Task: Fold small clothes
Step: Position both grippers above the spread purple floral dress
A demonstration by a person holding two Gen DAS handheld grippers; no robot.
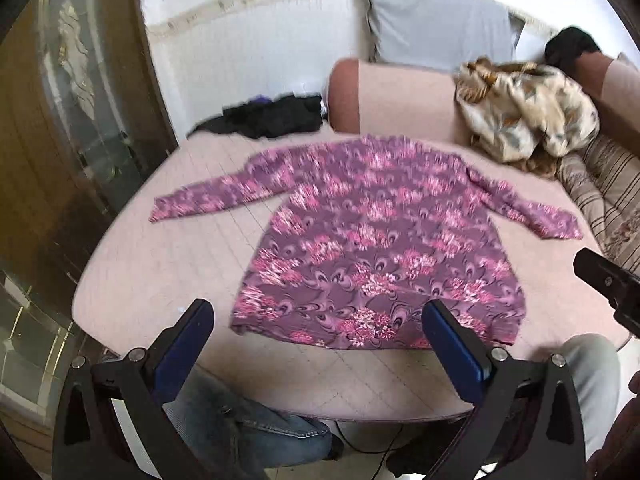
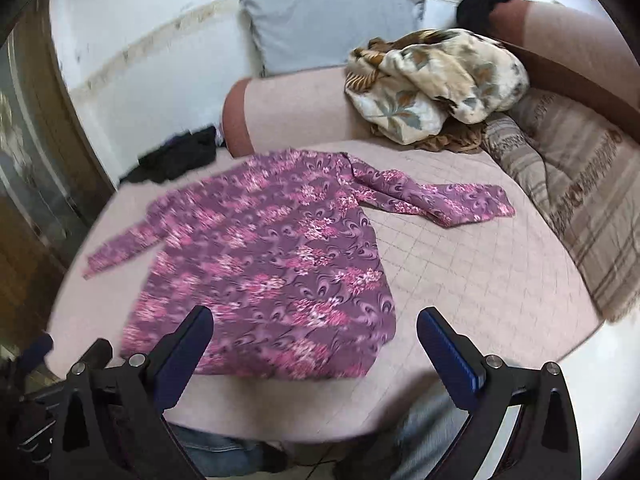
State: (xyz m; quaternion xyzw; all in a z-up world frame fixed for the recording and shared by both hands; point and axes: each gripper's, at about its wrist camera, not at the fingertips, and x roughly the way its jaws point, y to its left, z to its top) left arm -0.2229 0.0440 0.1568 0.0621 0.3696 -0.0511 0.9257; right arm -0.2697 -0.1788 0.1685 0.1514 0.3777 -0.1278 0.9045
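A purple long-sleeved shirt with pink flowers (image 1: 372,240) lies flat on the pink quilted bed (image 1: 160,264), both sleeves spread out, hem toward me. It also shows in the right wrist view (image 2: 264,264). My left gripper (image 1: 318,312) is open and empty, held above the hem near the bed's front edge. My right gripper (image 2: 314,320) is open and empty above the shirt's lower right corner. Part of the right gripper's body shows at the right edge of the left wrist view.
A crumpled cream floral blanket (image 2: 432,84) lies at the back right beside a striped quilt (image 2: 576,192). Dark clothes (image 1: 272,116) are piled at the back left. A pink bolster (image 2: 288,112) and grey pillow (image 2: 332,20) lie behind. My knees in jeans are below the bed edge.
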